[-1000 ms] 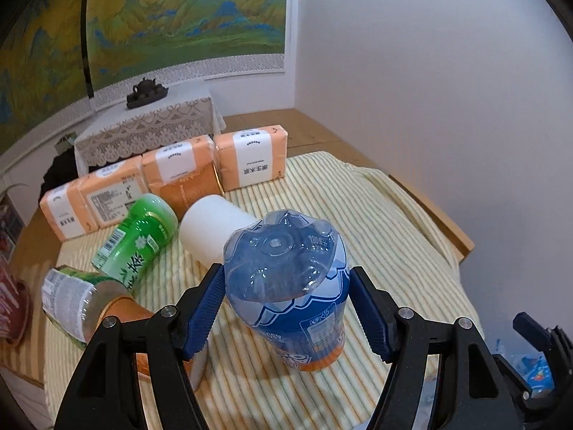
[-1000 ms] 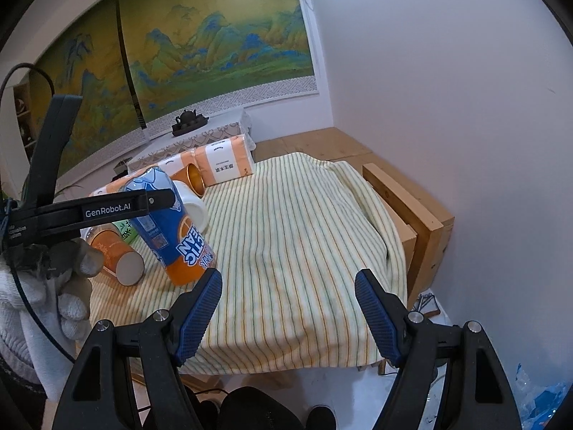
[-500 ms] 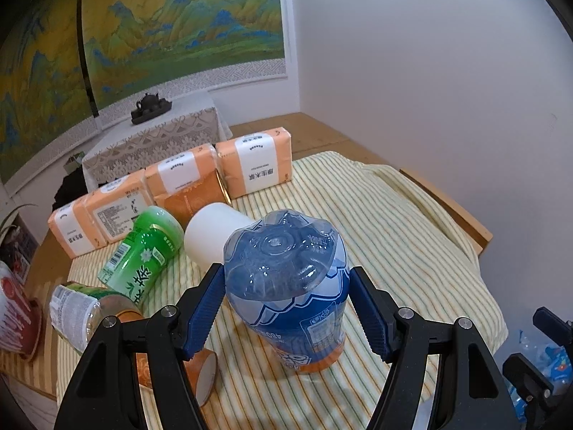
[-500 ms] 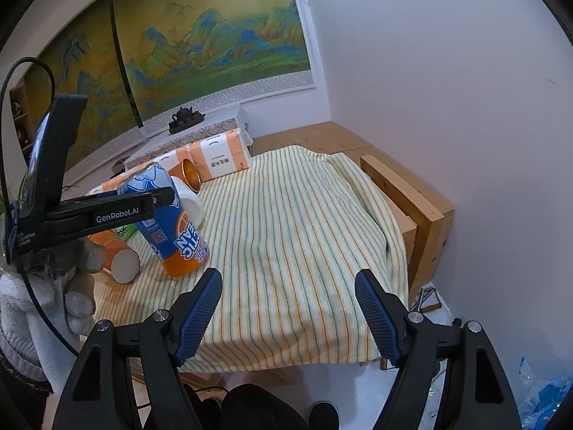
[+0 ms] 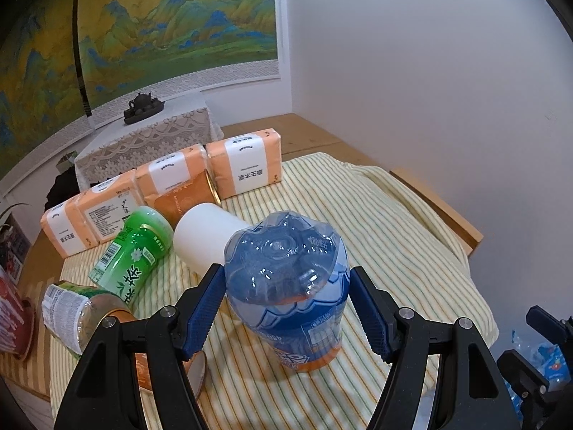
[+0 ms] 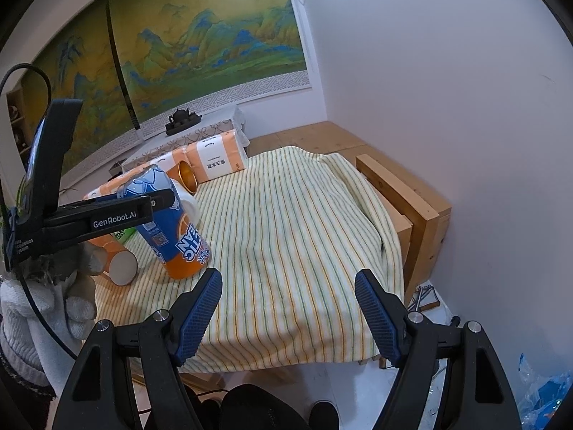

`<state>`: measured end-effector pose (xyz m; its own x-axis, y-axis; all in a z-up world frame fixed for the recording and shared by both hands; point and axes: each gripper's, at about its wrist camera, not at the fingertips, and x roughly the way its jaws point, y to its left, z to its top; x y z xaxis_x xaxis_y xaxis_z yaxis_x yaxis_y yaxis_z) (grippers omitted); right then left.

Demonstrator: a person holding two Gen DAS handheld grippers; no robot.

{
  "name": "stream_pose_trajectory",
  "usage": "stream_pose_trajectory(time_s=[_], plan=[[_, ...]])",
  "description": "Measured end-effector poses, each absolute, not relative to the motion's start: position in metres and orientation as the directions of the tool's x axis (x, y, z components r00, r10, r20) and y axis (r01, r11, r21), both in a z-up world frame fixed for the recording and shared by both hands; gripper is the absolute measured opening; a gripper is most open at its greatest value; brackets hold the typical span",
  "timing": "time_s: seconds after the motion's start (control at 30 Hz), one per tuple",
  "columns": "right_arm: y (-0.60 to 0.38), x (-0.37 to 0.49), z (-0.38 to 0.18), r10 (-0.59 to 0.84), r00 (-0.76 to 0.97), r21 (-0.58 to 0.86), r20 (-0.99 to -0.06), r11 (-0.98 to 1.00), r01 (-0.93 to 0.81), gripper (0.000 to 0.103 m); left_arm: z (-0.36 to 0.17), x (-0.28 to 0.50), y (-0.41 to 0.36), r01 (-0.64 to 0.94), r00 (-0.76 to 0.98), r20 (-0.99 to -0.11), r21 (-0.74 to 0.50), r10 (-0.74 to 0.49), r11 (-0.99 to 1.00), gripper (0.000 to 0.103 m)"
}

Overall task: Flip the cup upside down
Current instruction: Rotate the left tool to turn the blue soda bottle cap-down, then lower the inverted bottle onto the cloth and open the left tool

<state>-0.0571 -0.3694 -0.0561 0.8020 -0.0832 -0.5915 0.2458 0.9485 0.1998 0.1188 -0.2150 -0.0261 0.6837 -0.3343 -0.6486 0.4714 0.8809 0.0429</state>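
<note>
A clear blue and orange plastic cup stands mouth down on the striped cloth, its closed base facing up. My left gripper is open, with one blue pad on each side of the cup's upper part and a thin gap on the right. From the right wrist view the same cup leans slightly, and one left finger crosses in front of it, held by a gloved hand. My right gripper hangs open and empty over the cloth's near edge, well to the right of the cup.
Behind the cup, a white cup, a green bottle, a second bottle and an orange paper cup lie on their sides. Orange tissue packs line the back. A wooden frame and a white wall bound the right.
The cup has stayed in place on the cloth with my left gripper open around it. Both wrist views have shifted only slightly.
</note>
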Motion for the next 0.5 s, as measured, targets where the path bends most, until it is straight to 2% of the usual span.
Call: stream_pose_trajectory(time_s=[0.1,0.3,0.5], plan=[[-0.3704,-0.0572,-0.056,-0.085,0.802,0.201,-0.592,0.948,0.248,0.073,-0.0251,0.1168,-0.2162,0.486,0.68,-0.644,0.036,-0.351,0.873,0.088],[-0.3702,-0.0574,-0.0556,-0.084,0.802,0.201,-0.592,0.948,0.247,0.073,-0.0216,0.1144,-0.2155,0.484,0.683,-0.637,0.028,-0.358,0.874,0.093],[-0.371,-0.0571,-0.0537,-0.086,0.805,0.203,-0.587,0.947,0.249,0.073,-0.0179,0.1094,-0.2108,0.492,0.679,-0.633,0.018,-0.37,0.871,0.094]])
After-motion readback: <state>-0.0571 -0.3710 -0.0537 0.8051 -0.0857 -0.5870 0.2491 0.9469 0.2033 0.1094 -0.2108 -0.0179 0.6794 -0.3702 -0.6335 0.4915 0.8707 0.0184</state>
